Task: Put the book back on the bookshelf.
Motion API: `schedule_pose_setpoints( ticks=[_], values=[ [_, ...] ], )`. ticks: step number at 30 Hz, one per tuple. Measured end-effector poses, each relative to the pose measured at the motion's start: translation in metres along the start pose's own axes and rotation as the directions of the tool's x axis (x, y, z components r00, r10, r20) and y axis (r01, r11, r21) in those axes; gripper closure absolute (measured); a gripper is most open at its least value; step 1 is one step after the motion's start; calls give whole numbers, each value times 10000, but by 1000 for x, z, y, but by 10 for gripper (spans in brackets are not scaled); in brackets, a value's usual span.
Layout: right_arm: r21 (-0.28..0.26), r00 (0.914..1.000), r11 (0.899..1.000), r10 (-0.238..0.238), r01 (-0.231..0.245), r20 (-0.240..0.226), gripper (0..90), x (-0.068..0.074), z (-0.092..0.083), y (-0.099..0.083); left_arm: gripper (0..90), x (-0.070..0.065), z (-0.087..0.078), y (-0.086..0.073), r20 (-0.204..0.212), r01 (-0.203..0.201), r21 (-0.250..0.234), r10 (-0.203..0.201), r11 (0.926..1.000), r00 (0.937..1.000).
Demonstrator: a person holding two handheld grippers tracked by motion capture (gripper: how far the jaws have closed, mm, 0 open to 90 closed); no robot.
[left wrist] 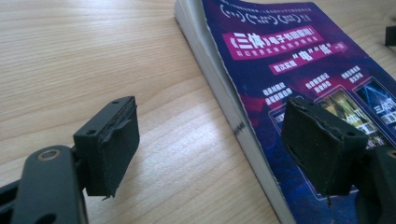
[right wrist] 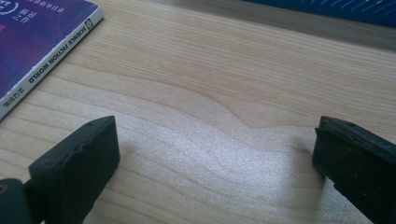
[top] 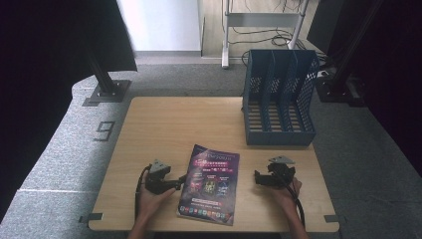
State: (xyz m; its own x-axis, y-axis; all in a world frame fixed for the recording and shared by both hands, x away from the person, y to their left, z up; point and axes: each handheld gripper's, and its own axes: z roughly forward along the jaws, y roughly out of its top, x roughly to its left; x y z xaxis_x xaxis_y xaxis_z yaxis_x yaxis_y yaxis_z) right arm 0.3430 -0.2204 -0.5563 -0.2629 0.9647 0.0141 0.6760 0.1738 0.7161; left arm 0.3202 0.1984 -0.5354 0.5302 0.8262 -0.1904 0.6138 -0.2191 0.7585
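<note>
We see a book (top: 209,184) lying flat on the table (top: 164,129), near its front edge and between our two hands, purple cover up; behind it to the right stands a blue file rack (top: 279,97) with upright dividers, well apart from the book. Our left gripper (top: 182,180) rests low at the book's left edge, its tips just at that side; in the left gripper view (left wrist: 219,144) the jaws stand wide apart, one over bare wood, the other over the cover, and the book's page edge runs up between them; the pads do not press on it, and we cannot tell whether the far jaw touches the cover. The cover bears white characters on red bands and small pictures below. Our right gripper (top: 258,178) sits on the table to the right of the book, near but apart from it; in the right gripper view (right wrist: 215,154) its jaws are also spread wide with only wood grain between them; the book's spine shows at the upper left of that view, lettered SCIENCE FICTION WORLD, and the rack's blue base lies along the top edge. A cable (top: 300,211) trails from the right gripper back along our forearm; a grey plate (top: 159,167) tops the left one.
</note>
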Motion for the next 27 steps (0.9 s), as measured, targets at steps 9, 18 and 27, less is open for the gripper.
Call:
schedule_pose_setpoints(
  ticks=[9, 18, 27],
  values=[
    [-150, 9999, 9998, 91, -90, 74, 69, 1, -3, -2, 194, 2, -3, 0, -48, 55, -47, -55, 10000, 10000],
    [-485, 9994, 9985, 245, -255, -227, 127, 5, -9, 1, 194, 1, -1, 1, 23, 80, -62, -80, 9999, 10000],
    [-1073, 9952, 9939, 137, -241, -969, 141, 19, -16, 6, 194, -1, 0, 3, 134, 138, -119, -136, 9998, 9998]
  ],
)
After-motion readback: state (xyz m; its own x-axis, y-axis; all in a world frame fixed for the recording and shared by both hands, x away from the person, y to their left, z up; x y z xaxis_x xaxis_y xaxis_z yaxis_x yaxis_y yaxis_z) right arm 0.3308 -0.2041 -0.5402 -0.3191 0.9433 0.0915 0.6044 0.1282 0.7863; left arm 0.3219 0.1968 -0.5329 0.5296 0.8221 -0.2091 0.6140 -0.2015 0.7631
